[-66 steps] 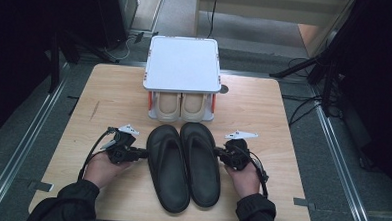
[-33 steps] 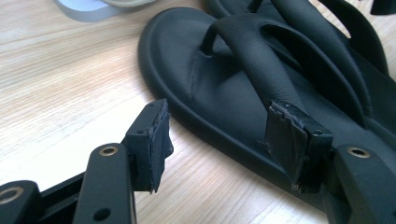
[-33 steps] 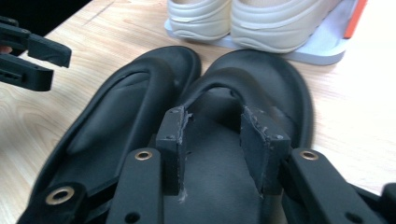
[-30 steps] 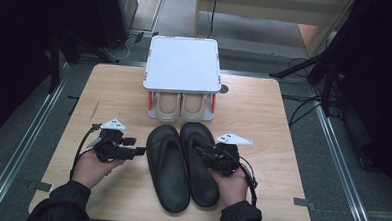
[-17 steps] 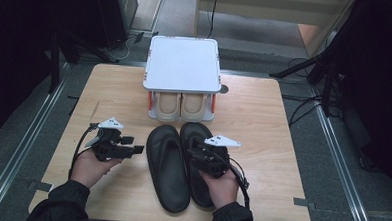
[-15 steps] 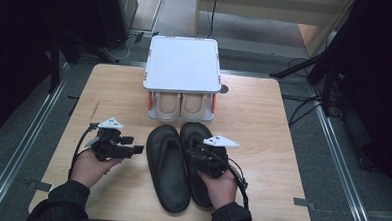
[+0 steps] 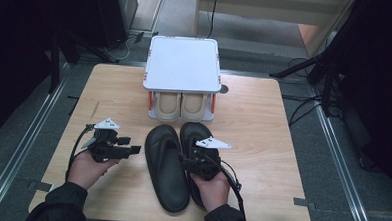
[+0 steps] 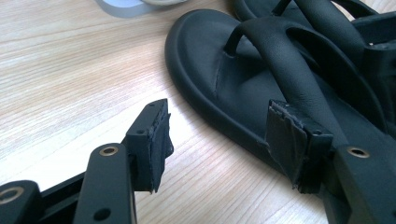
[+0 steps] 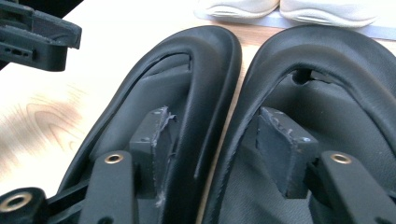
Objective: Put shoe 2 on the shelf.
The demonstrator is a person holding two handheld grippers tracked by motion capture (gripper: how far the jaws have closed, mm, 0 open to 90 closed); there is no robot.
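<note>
The two black sandals (image 7: 167, 169) are lying side by side on the bench (image 7: 263, 138), touching along their inner edges, their long axes running away from me with the toe ends pointing at the white rack (image 7: 183, 65) at the far side. My right fingers (image 9: 219, 154) are straddling that seam: one finger (image 9: 152, 144) is sitting inside the left sandal (image 9: 154, 116), under its strap, and the other finger (image 9: 280, 144) is sitting inside the right sandal (image 9: 336, 93). They have just been opening, and they are now standing apart with the two inner rims between them; I cannot tell whether the pads are pressing on anything. From above, my right gripper (image 7: 189, 159) is lying over the right sandal's strap.

My left fingers (image 8: 224, 144) are hanging wide open and empty, just beside the outer edge of the left sandal (image 8: 233, 88), one finger (image 8: 154, 140) hovering over bare wood. My left gripper (image 7: 129, 150) is pointing sideways at that sandal.

Beyond my fingers, a pair of pale shoes (image 7: 181, 106) is sitting under the rack's white top. The bench is light wood with rounded corners. Around it, grey floor, metal rails and dark stands are showing.
</note>
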